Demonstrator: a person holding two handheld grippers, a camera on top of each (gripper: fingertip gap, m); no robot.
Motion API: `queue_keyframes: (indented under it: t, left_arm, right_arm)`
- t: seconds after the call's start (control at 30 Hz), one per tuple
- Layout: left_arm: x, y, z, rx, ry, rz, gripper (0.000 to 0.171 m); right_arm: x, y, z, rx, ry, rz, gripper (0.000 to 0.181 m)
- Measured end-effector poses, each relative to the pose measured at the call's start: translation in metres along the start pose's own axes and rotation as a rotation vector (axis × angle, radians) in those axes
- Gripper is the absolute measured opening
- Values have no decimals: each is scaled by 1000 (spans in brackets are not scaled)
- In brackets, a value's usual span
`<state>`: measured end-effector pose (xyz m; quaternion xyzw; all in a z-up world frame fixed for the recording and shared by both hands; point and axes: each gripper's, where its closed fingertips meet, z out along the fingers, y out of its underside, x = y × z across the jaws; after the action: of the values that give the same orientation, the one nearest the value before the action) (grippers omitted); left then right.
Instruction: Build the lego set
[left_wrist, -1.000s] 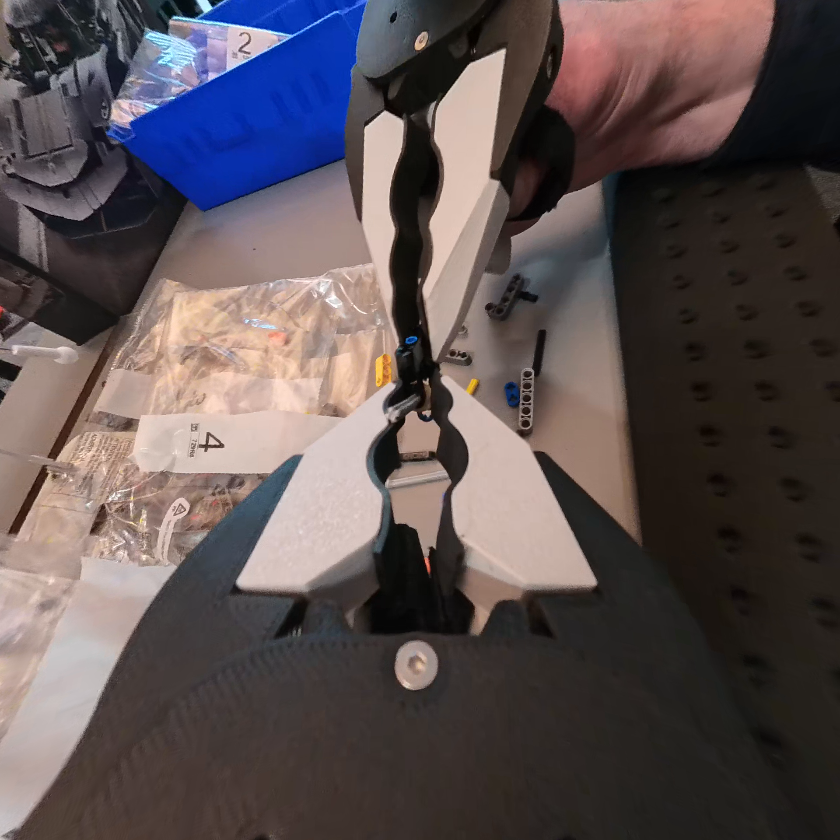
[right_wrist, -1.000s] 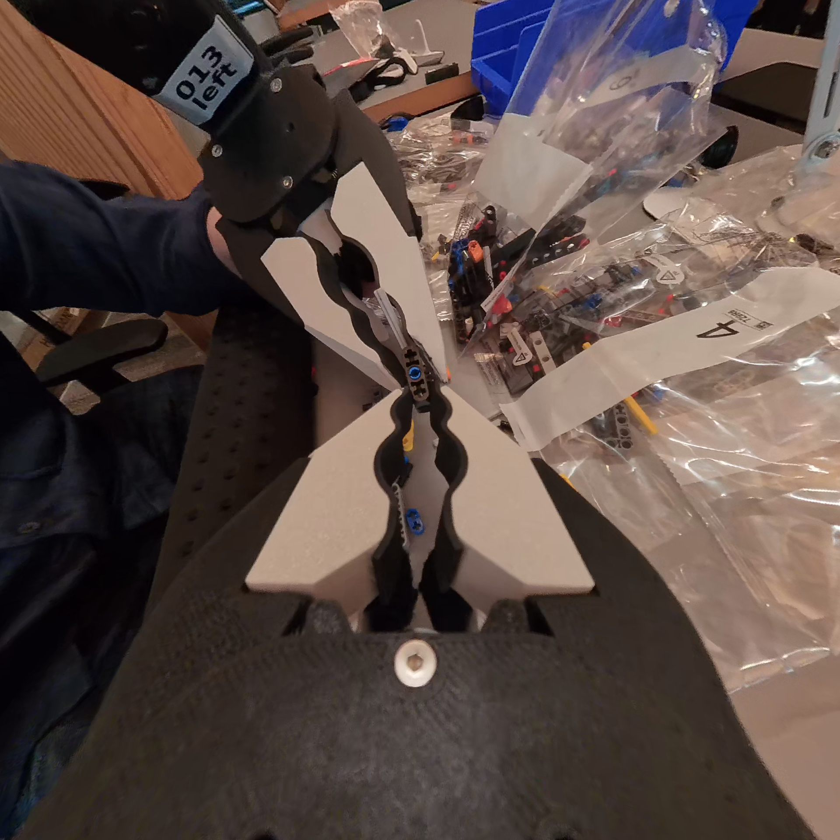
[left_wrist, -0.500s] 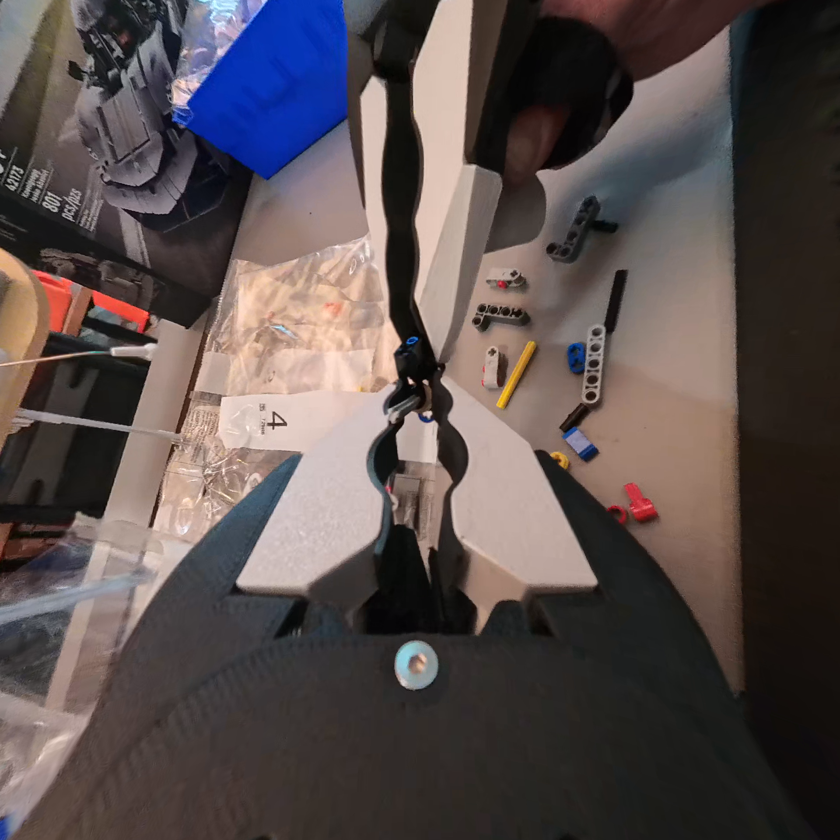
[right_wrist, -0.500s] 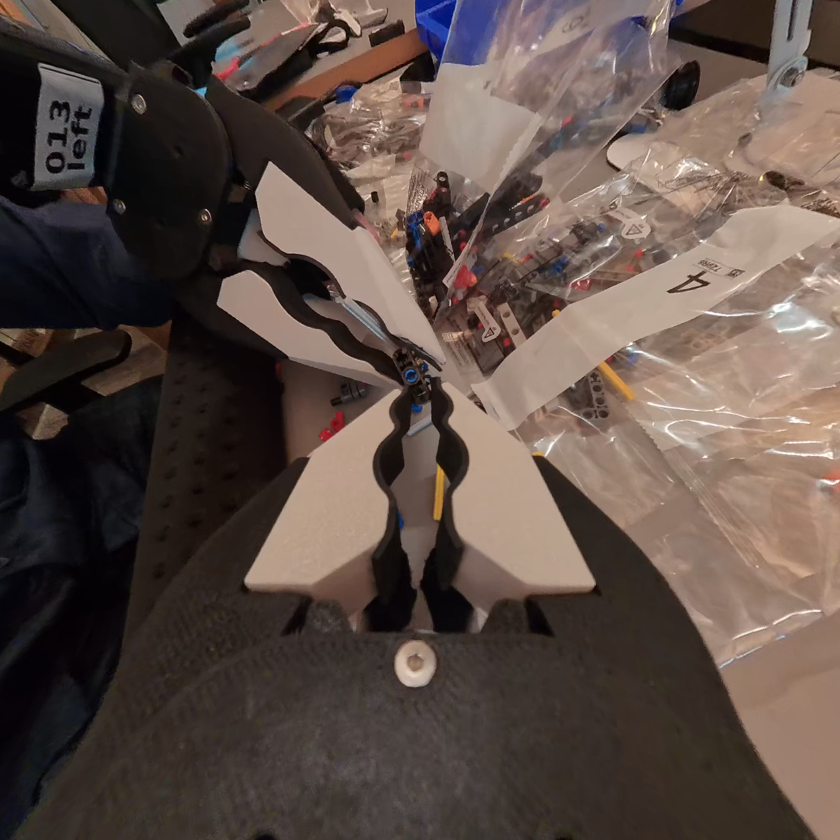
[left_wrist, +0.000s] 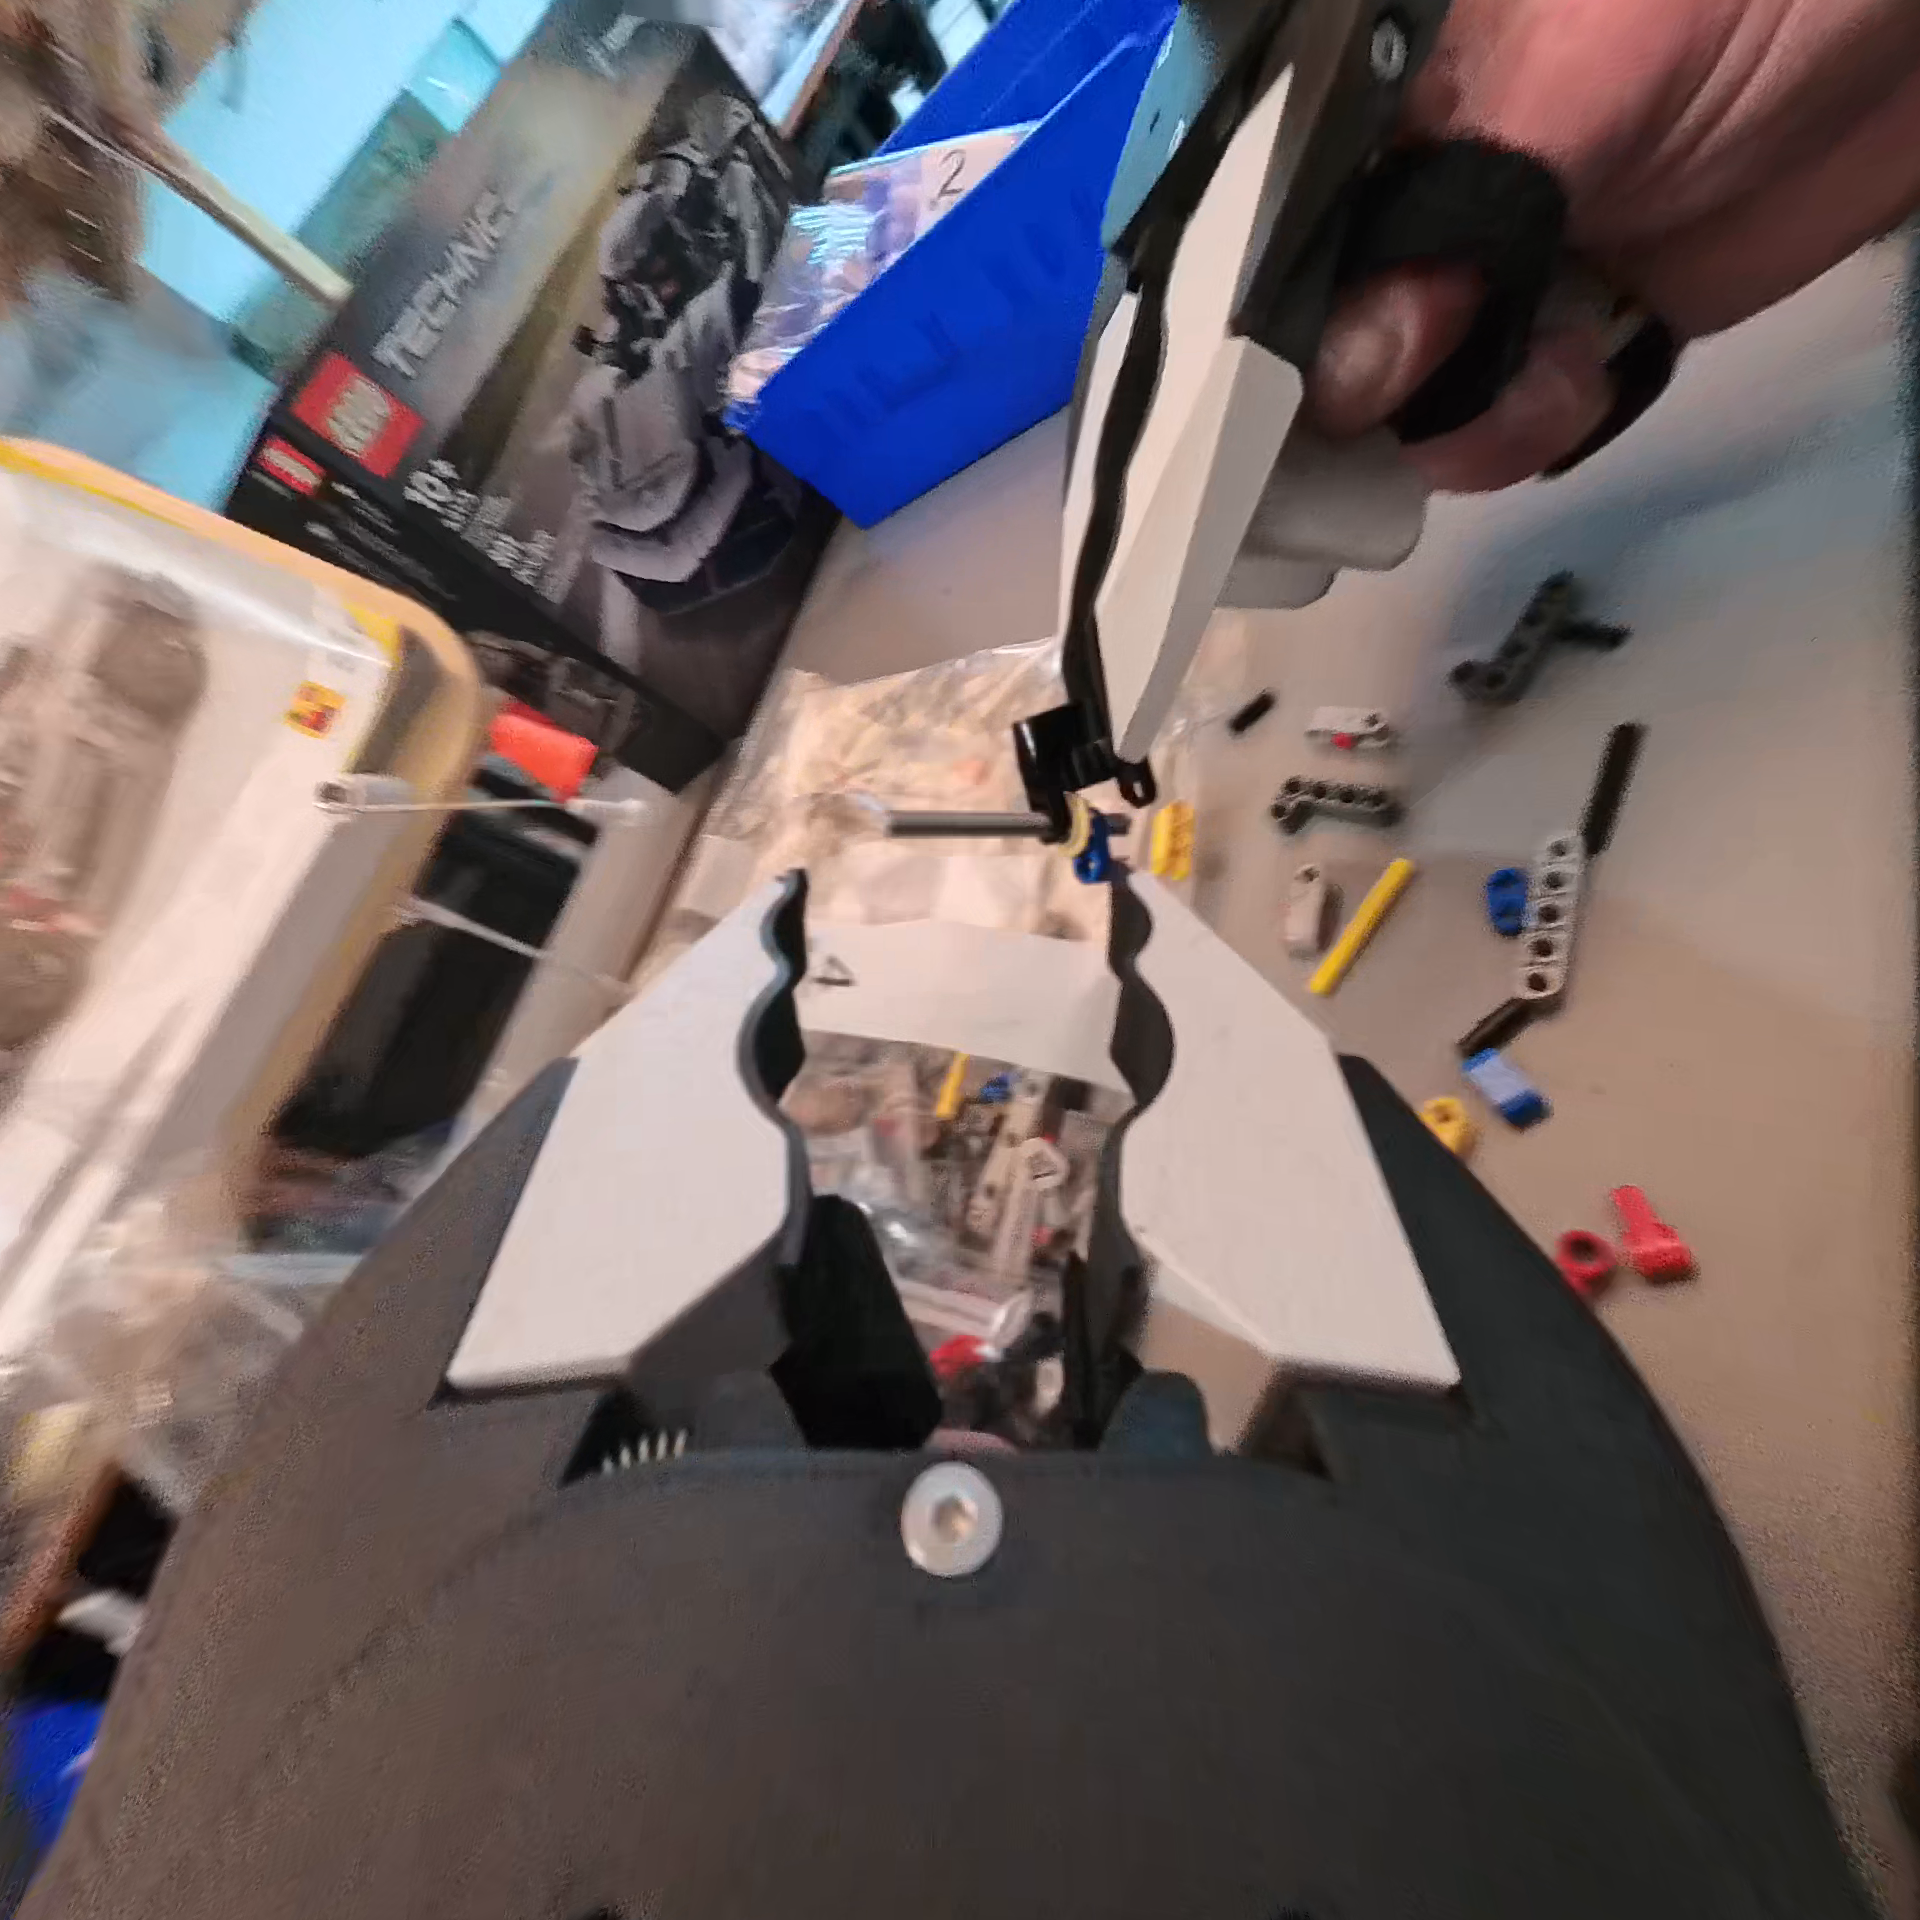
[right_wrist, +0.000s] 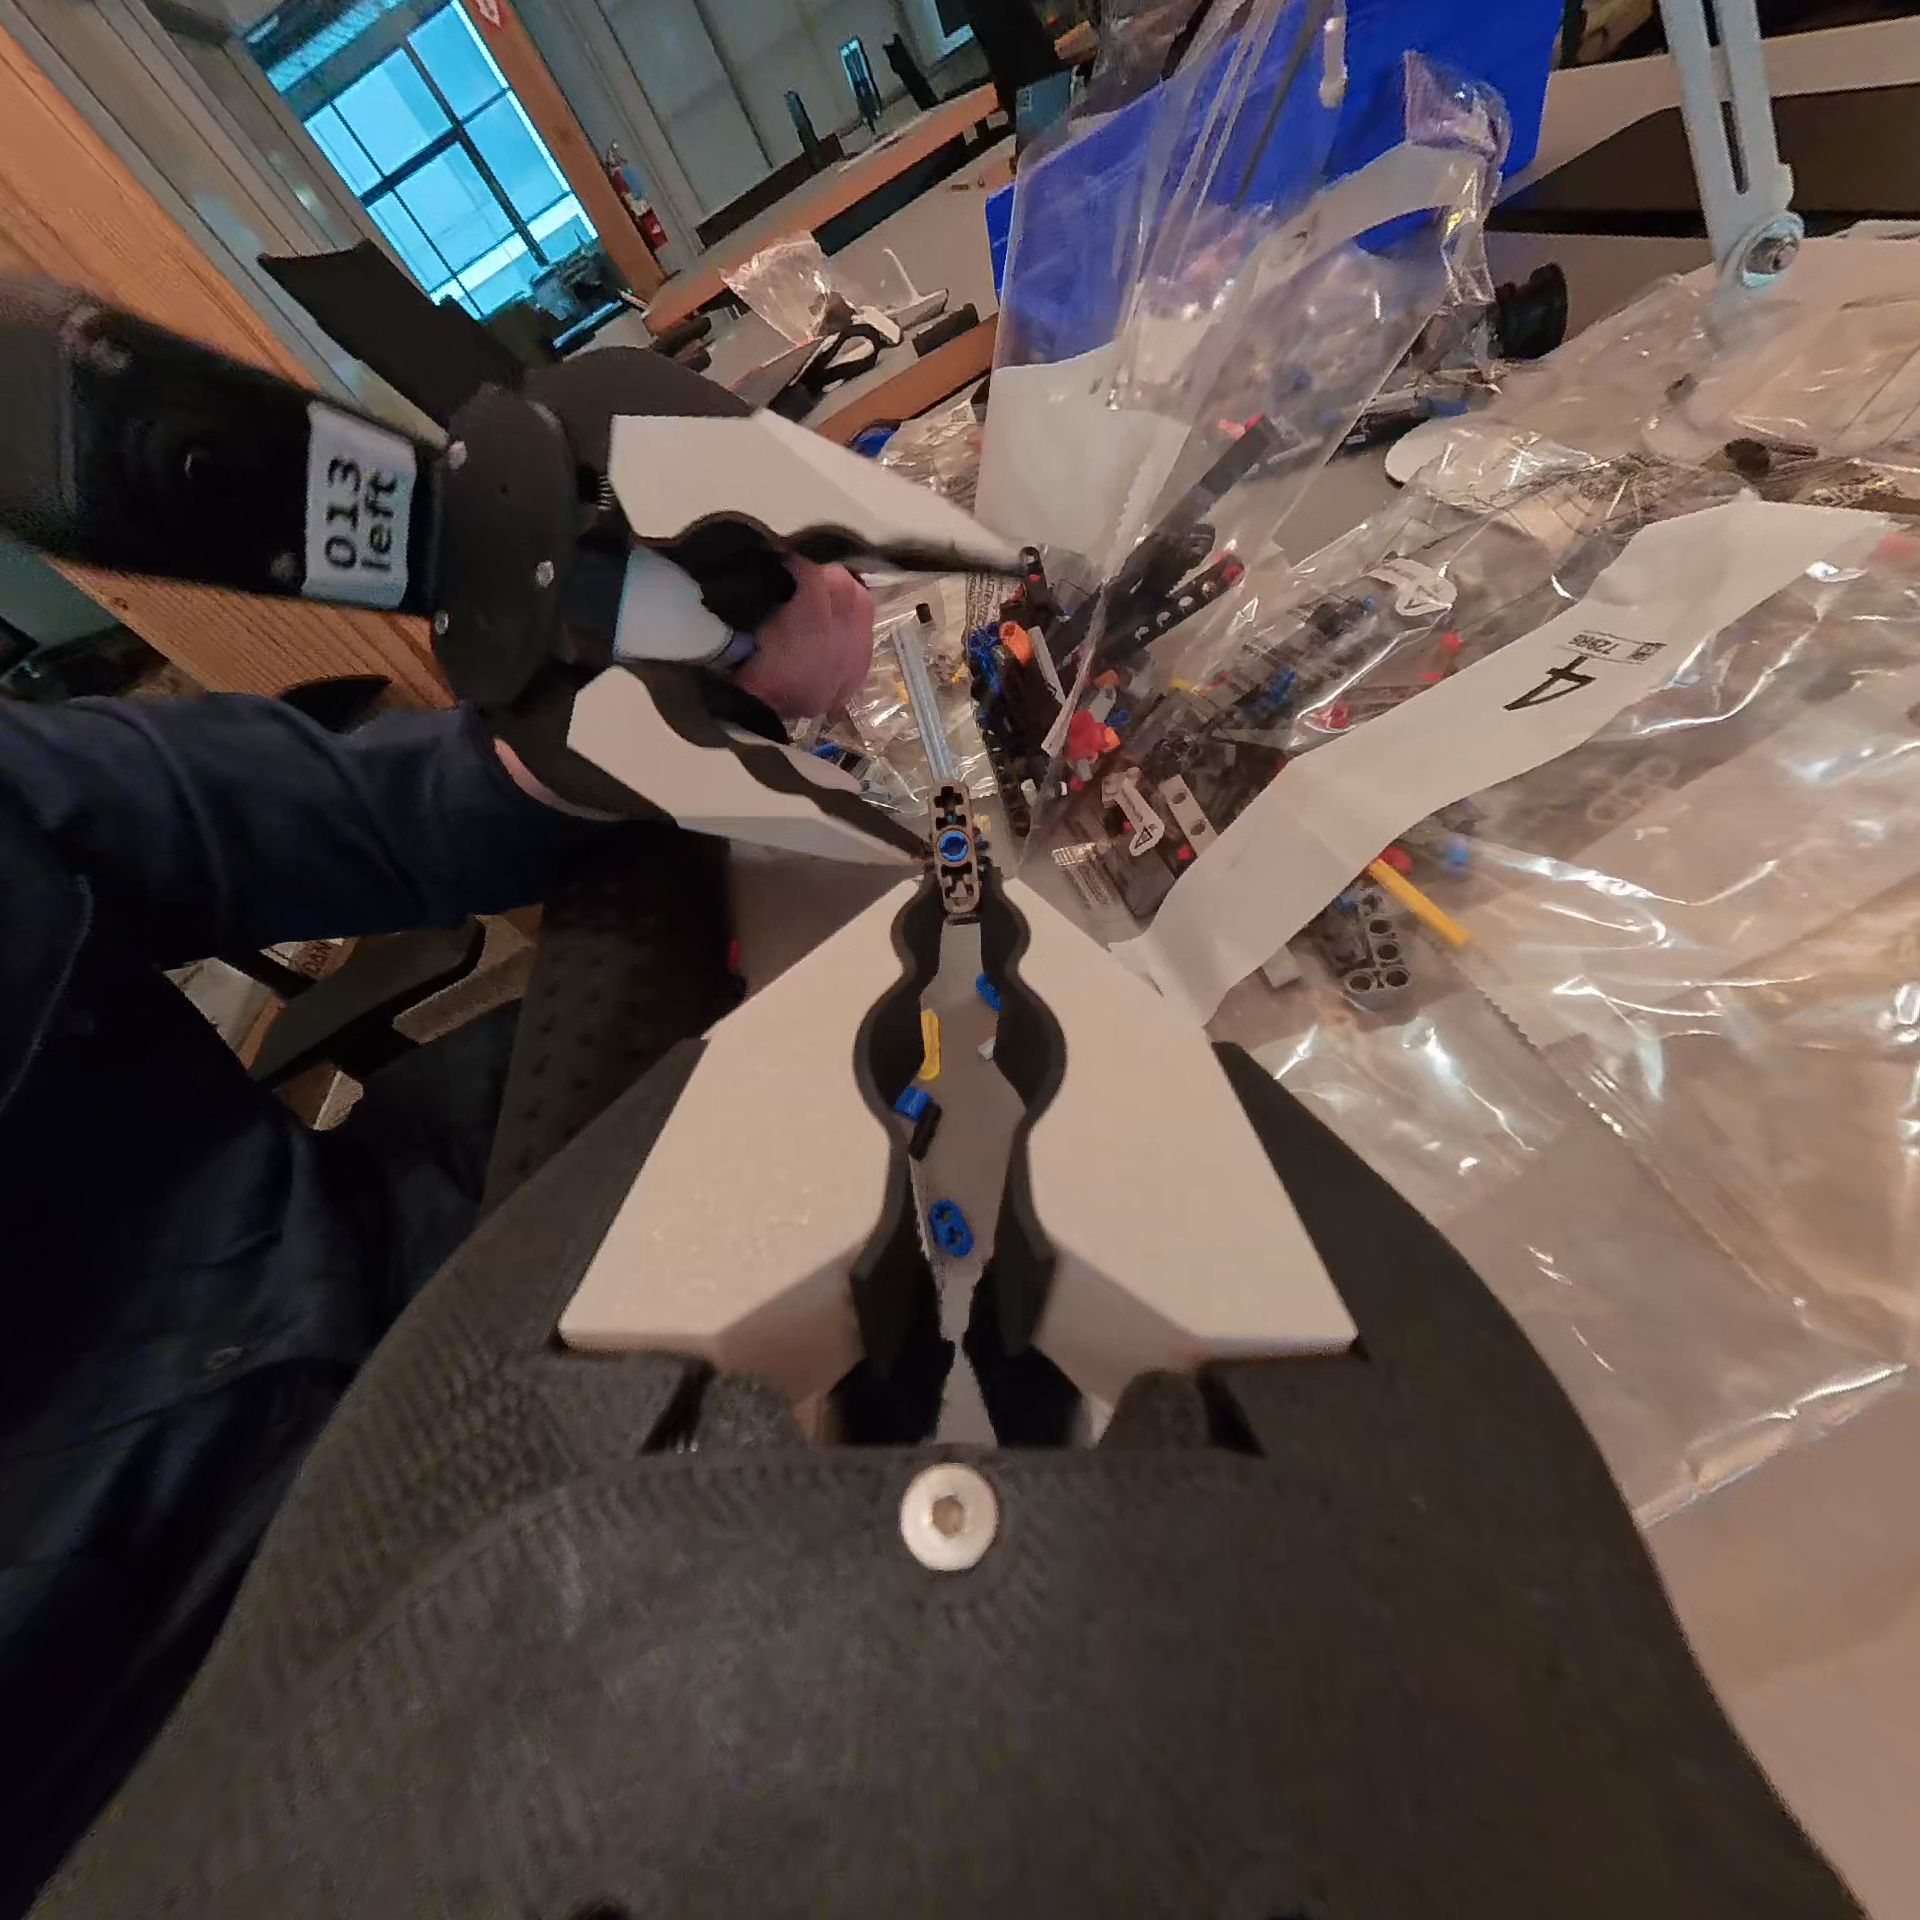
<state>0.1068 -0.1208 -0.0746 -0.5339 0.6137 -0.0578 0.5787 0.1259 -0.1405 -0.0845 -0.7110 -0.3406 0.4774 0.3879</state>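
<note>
My right gripper (right_wrist: 956, 885) is shut on a small lego assembly (right_wrist: 954, 857), a dark short beam with a blue pin in it. In the left wrist view the right gripper (left_wrist: 1099, 750) comes down from the top, holding the assembly (left_wrist: 1070, 764) above the table. A grey axle (left_wrist: 966, 824) sticks out of the assembly to the left, with a yellow bush and a blue piece at its base. My left gripper (left_wrist: 961, 894) is open and empty, its tips just below the assembly. It also shows open at the left of the right wrist view (right_wrist: 977, 707).
Loose parts lie on the grey table (left_wrist: 1714, 935): a yellow axle (left_wrist: 1361, 925), a grey beam (left_wrist: 1548, 925), red pieces (left_wrist: 1631, 1247), a black beam (left_wrist: 1335, 805). Numbered part bags (right_wrist: 1455, 727) lie beyond. A blue bin (left_wrist: 935, 312) and the set's box (left_wrist: 540, 416) stand behind. A black perforated mat (right_wrist: 613, 997) lies nearby. Left and right tips are no more than a few centimetres apart. The yellow axle (left_wrist: 1361, 925) is about equally far from each gripper, around 9 cm.
My left gripper has opened, let go of the assembly and drawn back a little. My right gripper still holds the assembly, and the axle now shows free.
</note>
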Motion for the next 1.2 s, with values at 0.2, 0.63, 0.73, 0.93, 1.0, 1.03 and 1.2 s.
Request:
queue_keyframes:
  t: [0.2,0.63,0.73,0.93,1.0,1.03,1.2]
  left_arm:
    - [6,0,10,-82,-109,217,65]
    - [-9,3,13,-162,-247,229,53]
    - [-9,1,13,-148,-243,190,52]
    - [-12,-1,14,-136,-245,135,52]
    - [-13,-3,12,-134,-245,120,52]
    - [-13,-4,12,-132,-238,104,52]
    - [-12,-3,14,-118,-204,153,52]
  right_arm:
    - [-3,-2,1,18,-28,22,5]
    - [-11,-10,2,72,-57,32,4]
    - [-11,-11,2,73,-31,-2,4]
    - [-10,-17,0,112,-24,5,4]
    - [-12,-18,0,120,-42,12,4]
    - [-13,-18,-1,126,-53,24,4]
    - [-12,-15,-1,101,-98,61,6]
